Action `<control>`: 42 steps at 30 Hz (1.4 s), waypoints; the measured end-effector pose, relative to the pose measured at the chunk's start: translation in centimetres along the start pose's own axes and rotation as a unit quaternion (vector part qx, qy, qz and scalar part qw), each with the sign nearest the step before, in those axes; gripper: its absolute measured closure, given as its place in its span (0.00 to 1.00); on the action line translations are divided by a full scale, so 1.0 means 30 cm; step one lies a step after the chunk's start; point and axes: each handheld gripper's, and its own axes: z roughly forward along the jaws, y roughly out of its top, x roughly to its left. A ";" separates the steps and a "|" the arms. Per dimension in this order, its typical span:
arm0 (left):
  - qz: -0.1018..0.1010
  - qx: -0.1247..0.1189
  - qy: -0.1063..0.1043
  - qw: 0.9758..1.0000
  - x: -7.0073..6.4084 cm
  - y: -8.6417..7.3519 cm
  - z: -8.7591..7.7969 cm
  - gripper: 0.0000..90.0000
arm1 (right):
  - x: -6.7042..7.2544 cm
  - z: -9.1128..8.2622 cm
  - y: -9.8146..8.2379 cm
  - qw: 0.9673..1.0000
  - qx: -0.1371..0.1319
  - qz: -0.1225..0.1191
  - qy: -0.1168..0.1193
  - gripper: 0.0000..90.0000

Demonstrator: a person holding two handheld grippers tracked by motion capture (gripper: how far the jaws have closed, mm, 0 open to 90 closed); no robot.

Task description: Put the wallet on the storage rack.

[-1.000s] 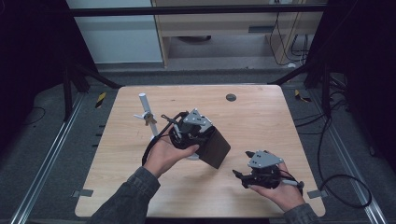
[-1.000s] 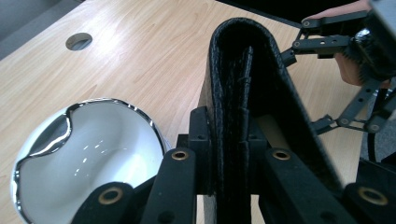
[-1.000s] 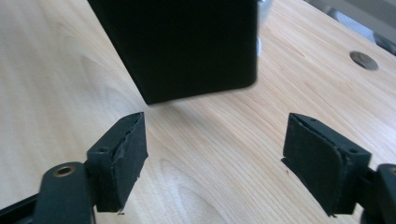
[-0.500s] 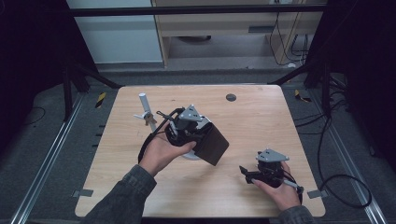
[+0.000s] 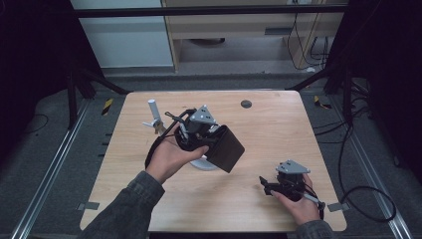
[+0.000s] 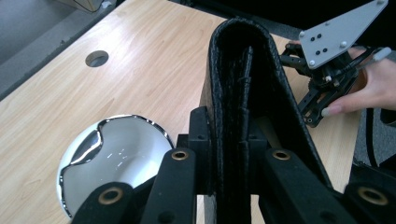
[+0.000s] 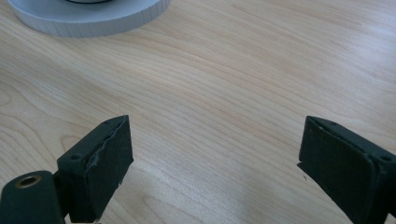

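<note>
While the pale wooden table (image 5: 278, 129) takes up most of the high view, the thing to watch is the black textured leather wallet (image 5: 226, 148), so I'll place everything off that. It's up off the tabletop, tilted, roughly mid-table, and the left gripper (image 5: 211, 137) is clamped on it; in the left gripper view the two black jaws pinch the wallet's folded edge (image 6: 240, 88) from both sides, pads pressing on the leather. The person's left hand (image 5: 169, 157) wraps the gripper body just left of the wallet.

Directly under the wallet sits a shiny round metal bowl on a white ring base (image 5: 205, 163), resting on the table; the left gripper view shows it below-left of the wallet (image 6: 116, 154).

Right of the wallet and nearer the person, well apart from it, the right gripper (image 5: 263, 185) sits low over bare wood. Its jaws have just been opening and now stand wide with nothing between them, pads (image 7: 105, 163) clear.

Left of the wallet stands a small white upright post (image 5: 152, 110). Beyond it, a small round hole (image 5: 246, 104) in the tabletop.
</note>
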 end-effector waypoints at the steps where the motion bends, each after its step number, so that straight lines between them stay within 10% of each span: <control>1: -0.003 -0.001 0.000 1.000 0.004 0.001 -0.005 0.88 | -0.003 0.002 -0.004 1.000 0.001 -0.002 -0.002 0.11; 21: -0.003 -0.022 0.031 0.999 0.051 0.069 -0.120 0.88 | -0.009 0.030 -0.022 0.999 0.044 0.023 0.001 0.08; 42: -0.011 0.029 0.067 0.997 0.161 0.007 -0.042 0.88 | -0.011 0.034 -0.025 0.999 0.050 0.013 0.002 0.08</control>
